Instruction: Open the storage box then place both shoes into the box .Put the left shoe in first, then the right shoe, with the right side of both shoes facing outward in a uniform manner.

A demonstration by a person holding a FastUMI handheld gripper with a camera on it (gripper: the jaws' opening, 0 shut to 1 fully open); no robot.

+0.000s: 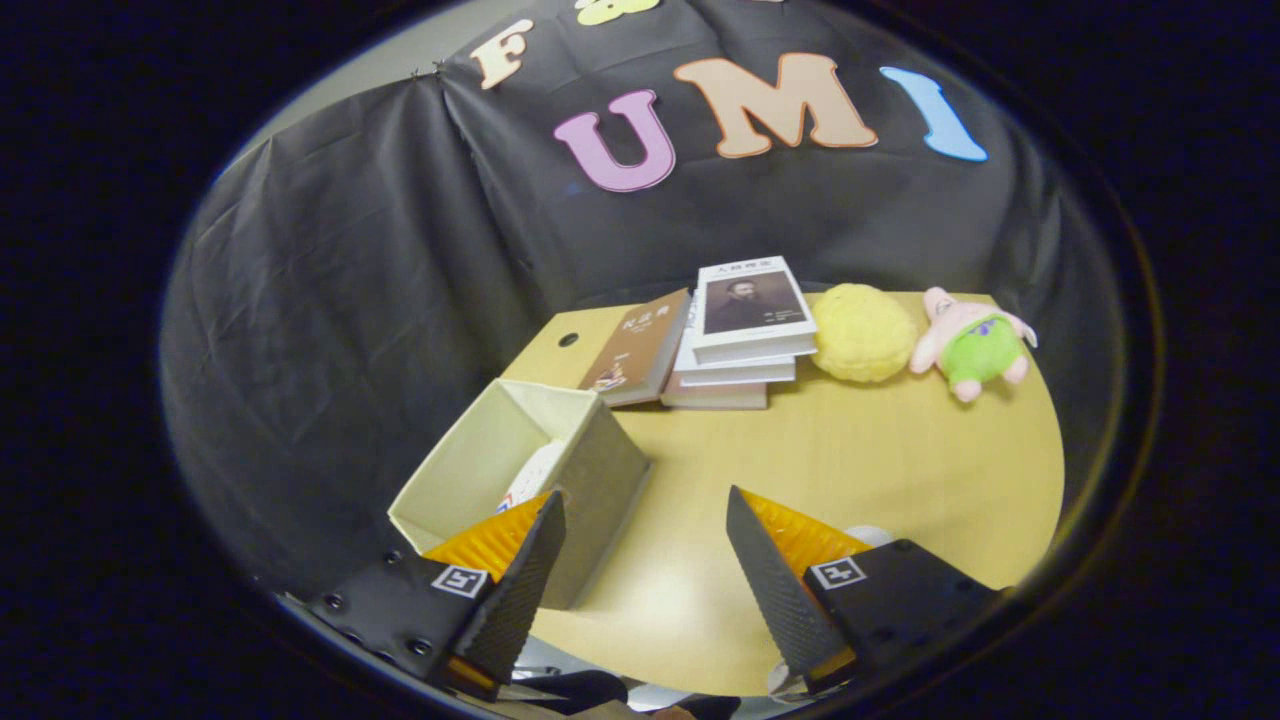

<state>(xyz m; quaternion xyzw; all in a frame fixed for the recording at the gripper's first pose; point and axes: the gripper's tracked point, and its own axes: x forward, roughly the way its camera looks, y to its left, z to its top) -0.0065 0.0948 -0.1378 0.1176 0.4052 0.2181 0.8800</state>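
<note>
The storage box [600, 480] is a cream and grey fabric cube standing open on the wooden table [850, 460], just ahead of my left finger [520, 590]. A white shoe [532, 475] with a coloured mark lies inside it, partly hidden by the box wall and my finger. My gripper [645, 530] is open, its fingers spread wide with nothing between them, hovering above the table beside the box's right wall. A small white rounded thing [868, 535] peeks from behind my right finger [775, 580]; I cannot tell what it is.
Beyond the box lie a brown book [640, 345] and a stack of white books [745, 330]. To their right sit a yellow fluffy ball [862, 333] and a pink plush toy [972, 343]. Bare tabletop stretches ahead of my right finger.
</note>
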